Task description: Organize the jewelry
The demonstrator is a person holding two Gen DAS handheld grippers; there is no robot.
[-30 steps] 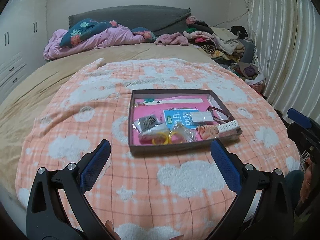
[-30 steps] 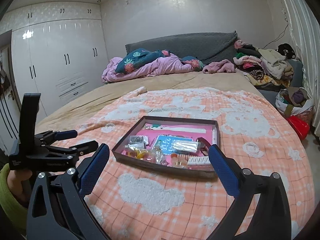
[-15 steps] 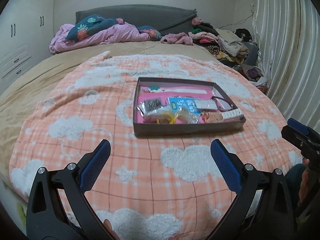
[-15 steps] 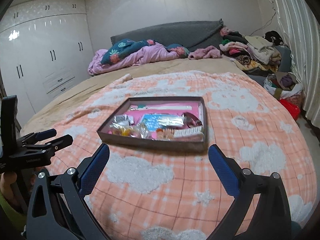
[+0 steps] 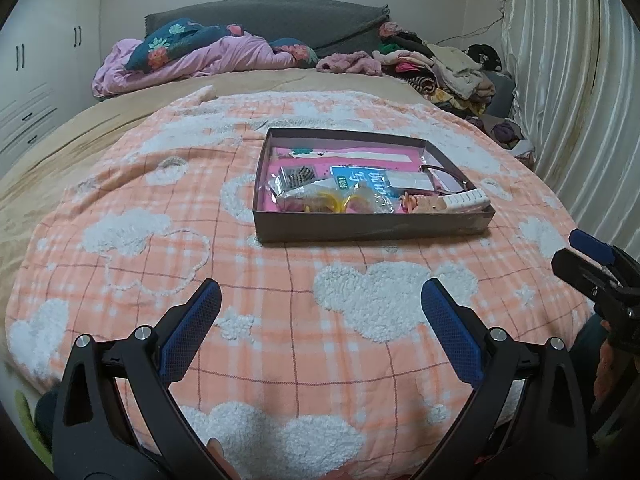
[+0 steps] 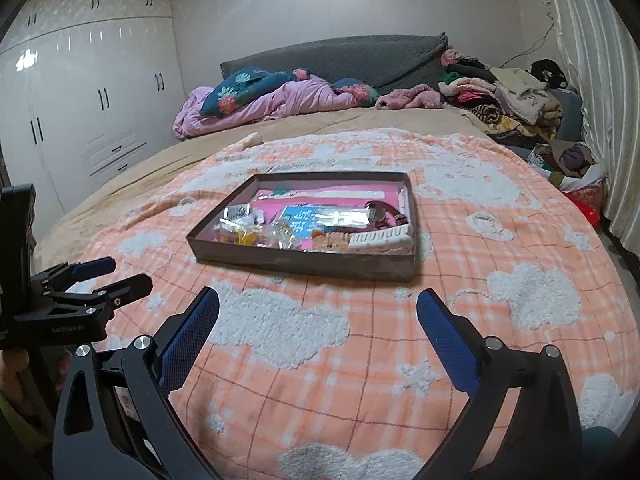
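The bed (image 5: 80, 148) carries a cloud-patterned blanket (image 5: 280, 280) and a shallow box (image 5: 372, 228).

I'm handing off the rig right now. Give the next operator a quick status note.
Left tongs: open, empty, hovering over the blanket.
Right tongs: open, empty, also short of the tray.
The dark tray sits mid-blanket, holding bagged bits, a blue card and a white comb-like piece, all jumbled.
Done: nothing visibly sorted.
Left: reach in, start organizing.
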